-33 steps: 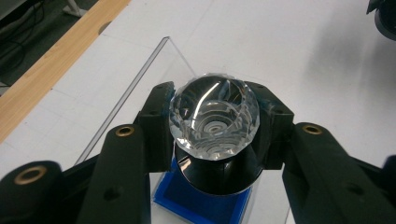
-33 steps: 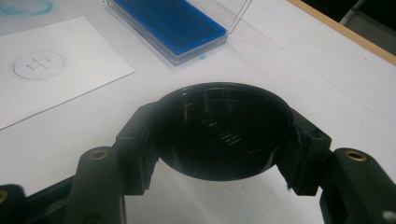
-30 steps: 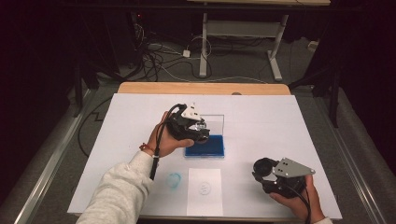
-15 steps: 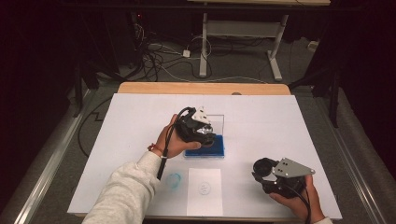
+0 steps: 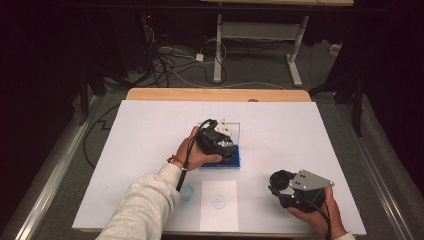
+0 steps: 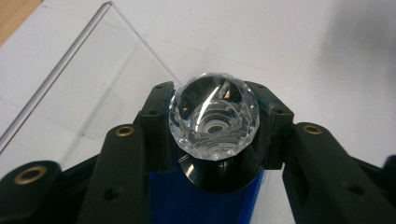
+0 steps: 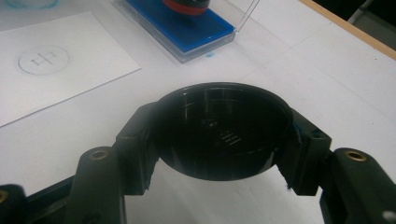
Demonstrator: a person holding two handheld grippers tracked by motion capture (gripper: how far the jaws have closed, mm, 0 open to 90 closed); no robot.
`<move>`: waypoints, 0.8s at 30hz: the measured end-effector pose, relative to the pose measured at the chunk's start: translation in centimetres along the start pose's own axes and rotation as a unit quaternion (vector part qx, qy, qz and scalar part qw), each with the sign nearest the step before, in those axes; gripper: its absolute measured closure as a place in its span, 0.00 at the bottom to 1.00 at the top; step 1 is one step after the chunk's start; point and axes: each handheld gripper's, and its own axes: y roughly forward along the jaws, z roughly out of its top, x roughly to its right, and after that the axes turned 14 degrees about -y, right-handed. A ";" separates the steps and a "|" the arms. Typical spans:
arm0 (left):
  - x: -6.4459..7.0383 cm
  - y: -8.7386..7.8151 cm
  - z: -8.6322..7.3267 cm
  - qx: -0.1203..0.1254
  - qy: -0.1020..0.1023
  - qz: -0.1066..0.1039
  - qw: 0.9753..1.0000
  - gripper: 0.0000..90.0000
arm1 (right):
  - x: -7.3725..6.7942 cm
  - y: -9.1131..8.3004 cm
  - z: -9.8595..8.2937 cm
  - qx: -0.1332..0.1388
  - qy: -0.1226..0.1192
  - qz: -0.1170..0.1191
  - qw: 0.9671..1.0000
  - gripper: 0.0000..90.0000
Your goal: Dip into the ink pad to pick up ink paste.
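Note:
My left gripper [image 5: 221,144] [image 6: 212,100] is shut on a stamp with a faceted clear crystal knob [image 6: 214,122]. The stamp's black body stands down on the blue ink pad [image 5: 231,161] [image 6: 205,200], whose clear lid [image 6: 70,70] is hinged open behind it. My right gripper [image 5: 281,183] [image 7: 219,125] rests near the table's front right, shut on a round black cap [image 7: 219,149] with its hollow side up. From the right gripper view, the ink pad [image 7: 201,29] lies ahead with the stamp's red-ringed base [image 7: 187,5] on it.
A white sheet of paper [image 5: 218,205] [image 7: 56,79] with a printed circle mark [image 7: 44,58] lies near the front edge. A pale blue smudge [image 5: 187,192] sits left of it. White covering [image 5: 150,130] spans the table; its wooden far edge [image 5: 215,94] shows beyond.
My left gripper has carried the stamp a little to the right and down onto the blue ink pad. The right gripper with the cap has stayed still.

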 end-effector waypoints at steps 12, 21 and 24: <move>0.3 1.5 -0.3 -0.010 0.007 0.007 1.000 0.61 | -0.1 0.0 0.0 -0.002 0.000 0.002 1.000 0.43; -0.3 1.5 -1.4 0.009 -0.002 -0.006 1.000 0.61 | -0.2 0.0 0.0 -0.002 -0.004 0.005 1.000 0.43; -0.4 1.5 -1.5 0.012 -0.007 -0.008 1.000 0.61 | -0.2 0.1 0.1 -0.003 -0.004 0.004 1.000 0.43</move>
